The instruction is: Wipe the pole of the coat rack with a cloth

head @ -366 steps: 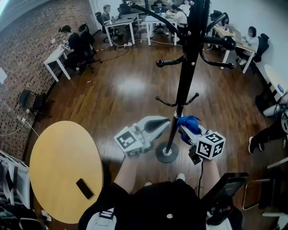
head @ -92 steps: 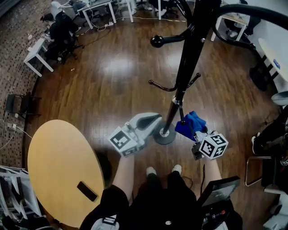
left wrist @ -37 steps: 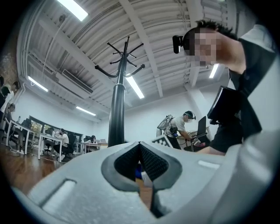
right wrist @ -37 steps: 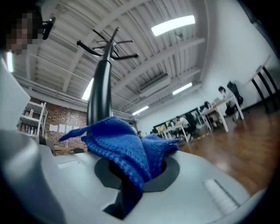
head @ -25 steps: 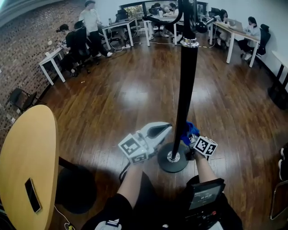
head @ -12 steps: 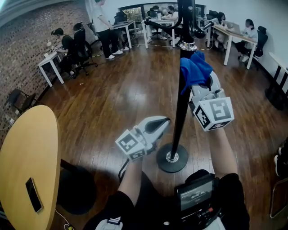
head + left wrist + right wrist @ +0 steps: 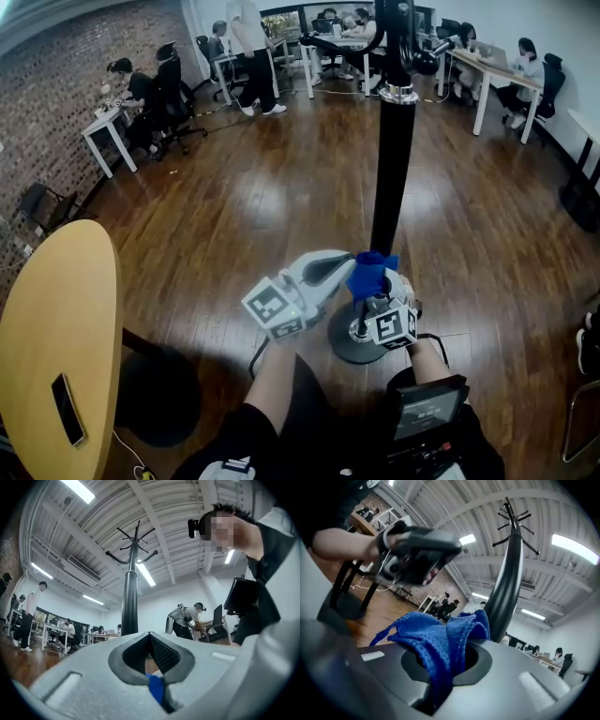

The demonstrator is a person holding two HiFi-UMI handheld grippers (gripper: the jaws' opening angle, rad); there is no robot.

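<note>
Your right gripper (image 7: 374, 291) dropped since half a second ago, now low near the base (image 7: 339, 343), clamping the blue cloth (image 7: 367, 272) against the pole (image 7: 392, 178), left gripper (image 7: 341, 263) closed beside it.

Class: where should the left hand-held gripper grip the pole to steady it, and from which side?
Probably the bare pole just above the cloth, from the left: it stands upright, round and slim, and the cloth covers it lower down.

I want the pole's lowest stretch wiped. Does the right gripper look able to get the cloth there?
Probably yes: the right gripper holds the cloth beside the pole, low down near the base, and nothing stands between them.
</note>
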